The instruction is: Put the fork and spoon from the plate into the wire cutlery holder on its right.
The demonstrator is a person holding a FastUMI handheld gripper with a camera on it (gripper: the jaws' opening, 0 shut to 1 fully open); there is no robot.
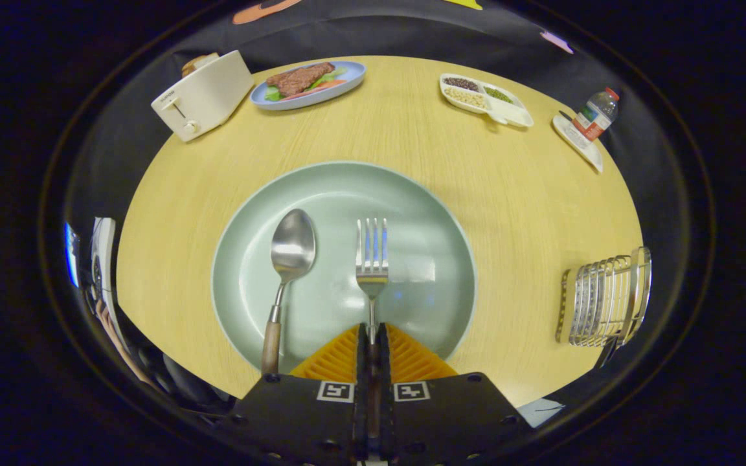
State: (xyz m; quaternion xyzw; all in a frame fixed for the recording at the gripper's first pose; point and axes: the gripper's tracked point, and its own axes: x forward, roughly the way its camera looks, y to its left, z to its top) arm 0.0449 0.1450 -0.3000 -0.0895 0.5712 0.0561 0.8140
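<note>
The gripper [372, 336] pinches the fork [372, 259] by its handle over the plate [438, 220]; the spoon [289, 259] lies inside it. The wire cutlery holder [606, 299] stands empty at the table's [509, 181] right edge.

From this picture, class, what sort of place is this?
Probably a mock dining table in a booth: a plate with cutlery, a toaster, a steak dish. The fingers grip the fork.
</note>
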